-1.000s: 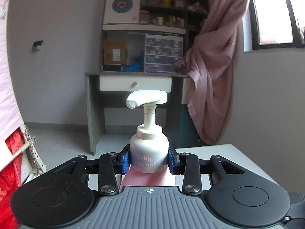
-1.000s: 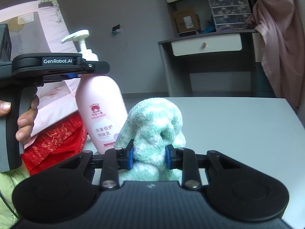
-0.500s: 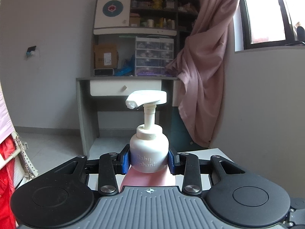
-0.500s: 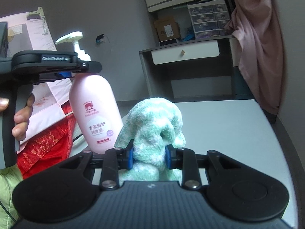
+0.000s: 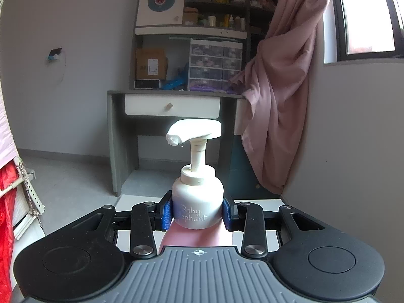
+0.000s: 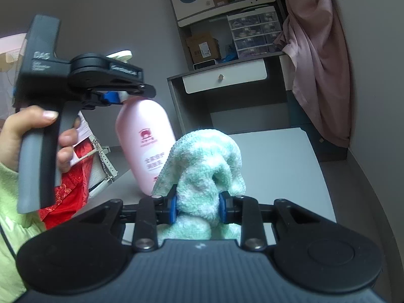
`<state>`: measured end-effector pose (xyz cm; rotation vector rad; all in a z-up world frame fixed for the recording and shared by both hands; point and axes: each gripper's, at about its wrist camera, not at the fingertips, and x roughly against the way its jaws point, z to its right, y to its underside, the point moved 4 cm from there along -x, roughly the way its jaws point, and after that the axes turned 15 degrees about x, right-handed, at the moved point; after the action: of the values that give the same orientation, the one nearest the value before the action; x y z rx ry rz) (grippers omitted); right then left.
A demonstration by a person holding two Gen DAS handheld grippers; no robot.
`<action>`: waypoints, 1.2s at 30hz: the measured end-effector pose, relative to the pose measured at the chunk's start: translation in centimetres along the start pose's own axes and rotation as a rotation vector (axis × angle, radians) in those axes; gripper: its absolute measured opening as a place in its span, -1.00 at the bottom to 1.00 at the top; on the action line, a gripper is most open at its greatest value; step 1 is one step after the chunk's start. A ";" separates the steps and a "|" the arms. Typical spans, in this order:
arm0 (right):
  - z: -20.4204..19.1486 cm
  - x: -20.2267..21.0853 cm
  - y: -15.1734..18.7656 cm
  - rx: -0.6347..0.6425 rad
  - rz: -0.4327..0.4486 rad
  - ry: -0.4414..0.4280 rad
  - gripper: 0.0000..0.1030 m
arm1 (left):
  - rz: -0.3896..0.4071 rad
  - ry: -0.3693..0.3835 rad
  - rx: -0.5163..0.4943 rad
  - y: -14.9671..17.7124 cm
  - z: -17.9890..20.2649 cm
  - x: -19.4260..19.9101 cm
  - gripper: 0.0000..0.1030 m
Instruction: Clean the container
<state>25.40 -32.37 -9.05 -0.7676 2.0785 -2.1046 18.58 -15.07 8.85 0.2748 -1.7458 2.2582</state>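
A pink lotion bottle (image 6: 145, 139) with a white cap and pump head (image 5: 194, 130) hangs tilted above the white table (image 6: 277, 166). My left gripper (image 5: 197, 210) is shut on the bottle's white collar; from the right wrist view that gripper (image 6: 113, 96) sits at the upper left, held by a hand (image 6: 27, 131). My right gripper (image 6: 197, 210) is shut on a bunched green-and-white towel (image 6: 204, 166). The towel sits just right of the bottle's lower body, close to it; whether they touch I cannot tell.
A grey desk (image 5: 174, 98) with a white drawer, shelves and a drawer unit stands against the far wall. A pink curtain (image 5: 285, 88) hangs on the right by the window. Red fabric and a pink cot (image 6: 75, 176) lie left of the table.
The bottle in my left gripper has swung closer to the towel and now leans. Both views have shifted sideways against the room. Both grips are unchanged.
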 end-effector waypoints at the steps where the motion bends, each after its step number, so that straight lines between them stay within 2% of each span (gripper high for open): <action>1: 0.1 0.2 0.1 -0.002 0.003 -0.002 -0.43 | -0.006 -0.005 -0.002 0.3 0.4 -0.2 -0.27; 12: 1.0 1.3 0.6 -0.015 0.022 -0.003 -0.43 | 0.024 -0.043 -0.022 1.0 1.9 -0.3 -0.25; 15: 0.5 1.3 0.6 -0.008 0.019 -0.007 -0.43 | 0.077 -0.053 -0.044 0.7 2.0 0.4 -0.13; 16: 0.4 1.3 0.7 -0.008 0.018 -0.009 -0.43 | 0.088 -0.054 -0.053 0.6 2.1 0.7 -0.03; 17: 0.3 1.3 0.7 -0.007 0.017 -0.012 -0.43 | 0.092 -0.048 -0.060 0.4 2.2 1.0 0.16; 19: 0.3 1.2 0.6 -0.005 0.016 -0.015 -0.43 | 0.090 -0.015 -0.076 0.1 2.2 1.4 0.33; 24: 0.0 1.0 0.6 0.008 0.010 -0.026 -0.43 | 0.109 0.078 -0.106 -0.3 0.6 2.8 0.36; 26: -0.3 0.9 0.6 0.016 0.005 -0.029 -0.43 | 0.113 0.152 -0.116 0.0 -0.2 3.3 0.36; 31: -0.7 0.5 0.2 0.021 0.005 -0.037 -0.43 | 0.107 0.371 -0.271 1.4 -1.8 3.4 0.36; 34: -0.8 0.0 0.1 0.026 -0.006 -0.035 -0.43 | 0.115 0.456 -0.311 1.8 -3.4 2.4 0.36; 36: -1.0 -0.4 0.0 0.031 -0.012 -0.036 -0.43 | 0.085 0.494 -0.303 1.7 -4.4 1.3 0.36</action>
<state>25.35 -31.30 -9.16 -0.8105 2.0240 -2.1074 16.85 -11.11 6.57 -0.3926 -1.8010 1.8579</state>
